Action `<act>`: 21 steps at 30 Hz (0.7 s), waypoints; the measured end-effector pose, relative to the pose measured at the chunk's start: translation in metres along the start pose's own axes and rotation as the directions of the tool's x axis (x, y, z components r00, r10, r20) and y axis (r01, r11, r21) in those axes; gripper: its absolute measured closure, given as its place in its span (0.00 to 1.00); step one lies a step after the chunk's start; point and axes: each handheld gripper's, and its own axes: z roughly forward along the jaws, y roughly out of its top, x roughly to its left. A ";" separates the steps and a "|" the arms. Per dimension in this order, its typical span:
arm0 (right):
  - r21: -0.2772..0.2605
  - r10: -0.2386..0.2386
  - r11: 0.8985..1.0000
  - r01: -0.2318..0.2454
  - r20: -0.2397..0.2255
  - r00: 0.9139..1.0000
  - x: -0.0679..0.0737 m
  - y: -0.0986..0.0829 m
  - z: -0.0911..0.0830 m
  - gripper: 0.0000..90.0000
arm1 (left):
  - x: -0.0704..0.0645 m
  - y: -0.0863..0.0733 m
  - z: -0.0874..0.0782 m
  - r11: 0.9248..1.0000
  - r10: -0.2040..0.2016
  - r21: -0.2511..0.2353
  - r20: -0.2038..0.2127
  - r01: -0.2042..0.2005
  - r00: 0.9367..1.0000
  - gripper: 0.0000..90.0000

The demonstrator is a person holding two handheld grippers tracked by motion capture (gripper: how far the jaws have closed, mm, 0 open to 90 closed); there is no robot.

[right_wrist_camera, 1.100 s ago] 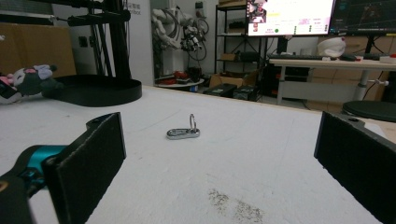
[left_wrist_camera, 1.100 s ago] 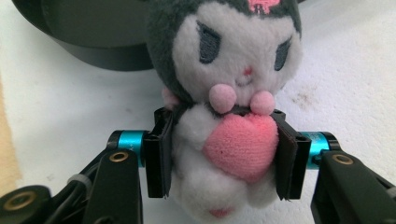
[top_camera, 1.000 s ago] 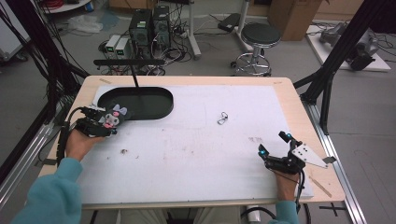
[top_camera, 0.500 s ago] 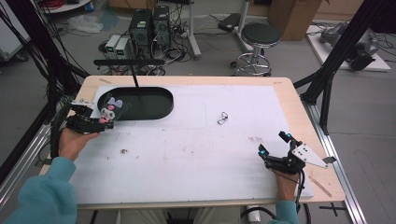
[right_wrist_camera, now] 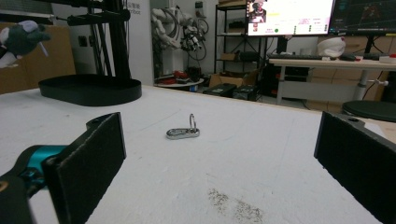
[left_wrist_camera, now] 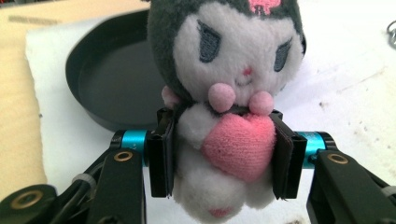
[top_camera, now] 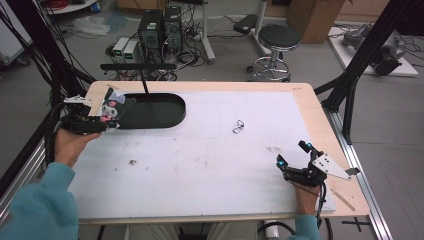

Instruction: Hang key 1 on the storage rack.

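A black-and-white plush toy (left_wrist_camera: 233, 93) with a pink heart on its chest is held off the table at the far left, beside the near left end of the black oval tray (top_camera: 150, 110). My left gripper (top_camera: 102, 122) is shut on the plush toy (top_camera: 114, 105), its pads pressing the toy's sides (left_wrist_camera: 224, 154). The tray (left_wrist_camera: 107, 74) lies just behind the toy. My right gripper (top_camera: 292, 162) rests low at the table's right front, open, with nothing between its jaws (right_wrist_camera: 219, 158). A small metal carabiner clip (top_camera: 238, 126) lies mid-table, ahead of the right gripper (right_wrist_camera: 183, 132).
A white mat (top_camera: 210, 165) covers the wooden table. A black stand (top_camera: 142, 70) rises behind the tray. Dirt specks (top_camera: 132, 161) mark the mat. A stool (top_camera: 277, 42) and computers (top_camera: 155, 25) stand on the floor beyond the far edge.
My left gripper has carried the plush toy up and to the left, away from the mat toward the tray's left end. The right gripper has stayed put.
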 end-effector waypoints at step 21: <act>0.007 0.008 1.000 -0.008 0.003 1.000 0.000 0.000 0.000 0.01 | 0.002 0.048 -0.014 0.998 0.012 -0.065 0.005 -0.012 1.000 0.57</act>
